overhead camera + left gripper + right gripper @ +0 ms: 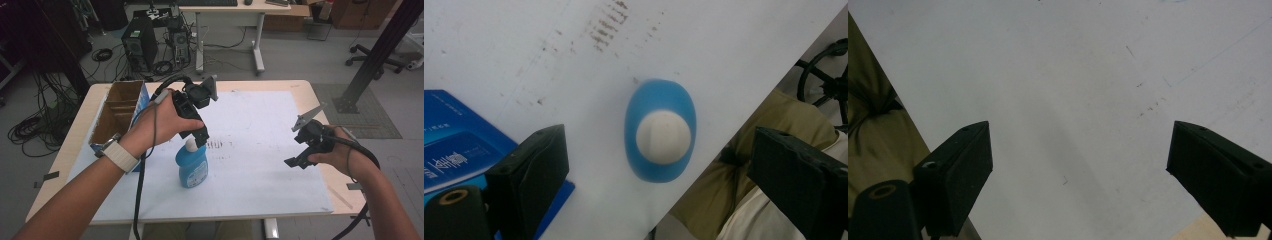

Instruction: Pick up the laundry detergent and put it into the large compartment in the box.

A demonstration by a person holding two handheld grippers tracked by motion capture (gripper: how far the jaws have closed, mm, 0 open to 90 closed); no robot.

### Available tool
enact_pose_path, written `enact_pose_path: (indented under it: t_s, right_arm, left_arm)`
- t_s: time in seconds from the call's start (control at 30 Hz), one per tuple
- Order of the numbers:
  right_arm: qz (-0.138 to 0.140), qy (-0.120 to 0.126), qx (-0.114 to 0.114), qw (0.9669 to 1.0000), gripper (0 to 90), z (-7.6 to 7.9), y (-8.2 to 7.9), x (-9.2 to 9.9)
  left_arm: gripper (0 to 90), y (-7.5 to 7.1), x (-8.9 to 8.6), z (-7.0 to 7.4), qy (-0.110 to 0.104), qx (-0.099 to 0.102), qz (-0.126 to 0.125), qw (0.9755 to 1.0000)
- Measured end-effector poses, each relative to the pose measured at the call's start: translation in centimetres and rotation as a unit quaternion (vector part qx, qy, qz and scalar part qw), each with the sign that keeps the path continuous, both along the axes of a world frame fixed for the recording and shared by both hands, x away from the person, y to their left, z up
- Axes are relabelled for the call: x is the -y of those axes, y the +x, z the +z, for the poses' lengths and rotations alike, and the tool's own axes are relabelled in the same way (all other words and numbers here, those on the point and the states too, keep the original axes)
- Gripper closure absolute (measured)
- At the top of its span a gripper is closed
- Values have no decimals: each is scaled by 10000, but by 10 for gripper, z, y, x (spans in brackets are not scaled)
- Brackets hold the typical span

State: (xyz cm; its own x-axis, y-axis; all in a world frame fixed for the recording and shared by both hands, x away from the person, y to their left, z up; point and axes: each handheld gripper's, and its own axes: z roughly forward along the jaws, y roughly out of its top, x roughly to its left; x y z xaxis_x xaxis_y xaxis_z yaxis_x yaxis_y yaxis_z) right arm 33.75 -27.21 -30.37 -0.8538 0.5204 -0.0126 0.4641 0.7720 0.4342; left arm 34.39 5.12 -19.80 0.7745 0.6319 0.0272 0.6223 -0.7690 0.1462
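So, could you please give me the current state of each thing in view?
Blue bottle: upright on the white sheet, white cap on, not gripped.
Cardboard box: open-topped, dividers inside.
Left gripper: open, above the bottle.
Right gripper: open, holding nothing.

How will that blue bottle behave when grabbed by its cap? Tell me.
The blue bottle stands upright, tall on a narrow base, so it will probably tip if nudged. Its white cap looks smooth and rounded, so the open left gripper may slip.

Cardboard box point(117, 112) w/ dividers, table's point(300, 87) left edge.
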Motion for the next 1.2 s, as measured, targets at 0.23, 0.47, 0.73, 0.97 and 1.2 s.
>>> enact_pose_path:
  t_s: [0.23,0.47,0.73,0.97,1.2]
  right_arm:
    - [15,-12,-10,10000,111,0,1,-2]
    - [15,-17,-11,10000,111,0,1,-3]
    - [32,-20,-24,10000,111,-1,2,-4]
    - [38,-38,-40,10000,111,-3,2,-4]
    - [49,-35,-37,10000,111,-3,2,-4]
  left_arm:
    - [97,1,-4,-7,36,-28,88,10000]
    - [93,2,-6,-13,-21,-57,152,9999]
    - [89,2,-5,-22,-67,-94,114,9999]
    - [89,3,-3,-31,-66,-132,46,9999]
    - [90,4,-5,-39,-72,-164,89,9998]
